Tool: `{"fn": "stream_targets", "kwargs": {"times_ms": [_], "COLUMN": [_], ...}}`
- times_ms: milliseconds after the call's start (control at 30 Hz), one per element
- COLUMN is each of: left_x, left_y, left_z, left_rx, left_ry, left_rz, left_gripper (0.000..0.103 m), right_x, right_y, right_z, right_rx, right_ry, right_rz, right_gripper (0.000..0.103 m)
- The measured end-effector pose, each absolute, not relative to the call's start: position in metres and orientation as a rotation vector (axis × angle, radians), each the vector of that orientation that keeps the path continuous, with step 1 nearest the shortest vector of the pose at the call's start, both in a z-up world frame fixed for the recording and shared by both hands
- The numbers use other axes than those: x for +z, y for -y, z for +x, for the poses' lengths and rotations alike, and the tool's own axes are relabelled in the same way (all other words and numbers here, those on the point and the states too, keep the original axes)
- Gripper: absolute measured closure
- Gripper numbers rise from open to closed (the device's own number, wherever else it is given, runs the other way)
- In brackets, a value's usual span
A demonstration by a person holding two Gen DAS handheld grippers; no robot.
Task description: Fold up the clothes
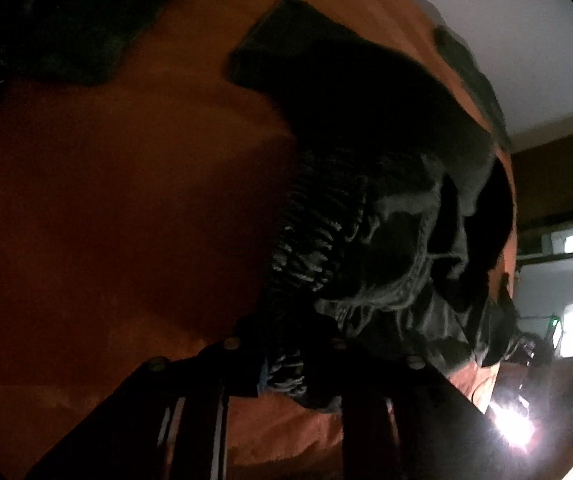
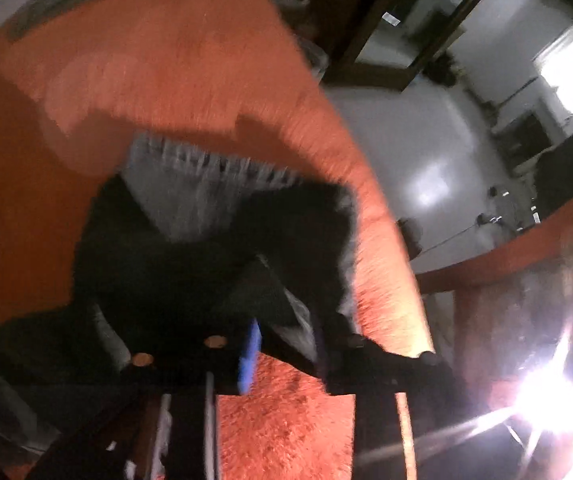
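Left wrist: dark garment (image 1: 366, 208) bunched between left hand-held gripper (image 1: 286, 364) fingers.

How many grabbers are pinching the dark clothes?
2. The left gripper pinches the dark garment at its striped edge; the right gripper pinches dark cloth above the orange blanket.

Blurred view down along the right gripper (image 2: 286, 344), whose jaws pinch a fold of a dark, black-and-grey fabric garment (image 2: 206, 248). The garment drapes away over a fuzzy orange blanket (image 2: 158, 64) that covers the surface beneath. To the right, well beyond the blanket's edge, lies a pale glossy floor (image 2: 426, 160), with harsh glare nearby.
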State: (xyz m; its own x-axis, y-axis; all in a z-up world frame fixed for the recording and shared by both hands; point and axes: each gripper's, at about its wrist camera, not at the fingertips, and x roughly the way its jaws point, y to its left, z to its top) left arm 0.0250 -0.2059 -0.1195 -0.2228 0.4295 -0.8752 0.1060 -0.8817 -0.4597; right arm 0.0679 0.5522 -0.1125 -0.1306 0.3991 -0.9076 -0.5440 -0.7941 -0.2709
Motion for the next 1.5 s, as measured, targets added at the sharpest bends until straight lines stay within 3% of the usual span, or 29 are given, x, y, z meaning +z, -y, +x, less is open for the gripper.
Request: {"fn": "stream_targets", "kwargs": {"times_ms": [100, 200, 233, 267, 333, 533, 600, 733, 833, 1000, 1033, 1067, 1233, 1267, 1300, 1333, 1367, 1500], "left_x": [-0.098, -0.077, -0.072, -0.068, -0.073, -0.122, -0.133, -0.147, -0.166, -0.183, -0.181, -0.179, -0.158, -0.149, -0.14, -0.13, -0.116, -0.042], "left_y": [0.228, 0.247, 0.252, 0.256, 0.252, 0.229, 0.226, 0.206, 0.19, 0.175, 0.177, 0.179, 0.179, 0.177, 0.174, 0.172, 0.169, 0.145], "left_z": [0.027, 0.026, 0.025, 0.024, 0.024, 0.043, 0.044, 0.039, 0.035, 0.039, 0.038, 0.038, 0.04, 0.039, 0.038, 0.037, 0.036, 0.027], "left_rx": [2.221, 2.301, 2.329, 2.356, 2.34, 2.209, 2.136, 2.056, 1.977, 2.006, 2.022, 2.038, 2.147, 2.153, 2.154, 2.154, 2.154, 2.158], "left_ry": [0.747, 0.806, 0.791, 0.776, 0.763, 0.682, 0.722, 0.738, 0.742, 0.73, 0.765, 0.8, 0.851, 0.855, 0.863, 0.871, 0.857, 0.732], "left_rz": [-1.746, -1.664, -1.658, -1.652, -1.669, -1.855, -1.894, -1.9, -1.943, -1.982, -1.958, -1.933, -1.795, -1.758, -1.718, -1.678, -1.623, -1.399], "left_gripper": [0.078, 0.058, 0.049, 0.047, 0.046, 0.046, 0.046, 0.046, 0.041, 0.04, 0.047, 0.064, 0.075, 0.075, 0.076, 0.076, 0.076, 0.076], "right_x": [-0.077, -0.046, -0.041, -0.036, -0.029, -0.043, -0.047, -0.07, -0.101, -0.103, -0.103, -0.109, -0.141, -0.147, -0.153, -0.145, -0.137, -0.089], "right_y": [-0.526, -0.485, -0.477, -0.469, -0.459, -0.462, -0.457, -0.427, -0.418, -0.463, -0.476, -0.49, -0.542, -0.545, -0.544, -0.544, -0.543, -0.545], "right_z": [0.044, 0.019, 0.017, 0.015, 0.012, 0.03, 0.045, 0.063, 0.071, 0.109, 0.118, 0.125, 0.132, 0.129, 0.123, 0.122, 0.12, 0.113], "right_rx": [2.062, 2.125, 2.116, 2.106, 2.085, 2.04, 2.173, 2.416, 2.419, 2.404, 2.387, 2.346, 2.26, 2.252, 2.227, 2.243, 2.259, 2.347], "right_ry": [-0.124, 0.008, 0.06, 0.112, 0.19, 0.286, 0.17, -0.259, -0.506, -0.622, -0.63, -0.635, -0.99, -1.049, -1.081, -1.125, -1.168, -1.343], "right_rz": [-1.478, -1.471, -1.459, -1.446, -1.432, -1.546, -1.61, -1.904, -2.032, -1.753, -1.695, -1.671, -1.567, -1.57, -1.588, -1.558, -1.527, -1.335], "right_gripper": [0.075, 0.07, 0.059, 0.051, 0.017, 0.016, 0.016, 0.016, 0.016, 0.016, 0.016, 0.016, 0.016, 0.02, 0.048, 0.084, 0.093, 0.095]}}
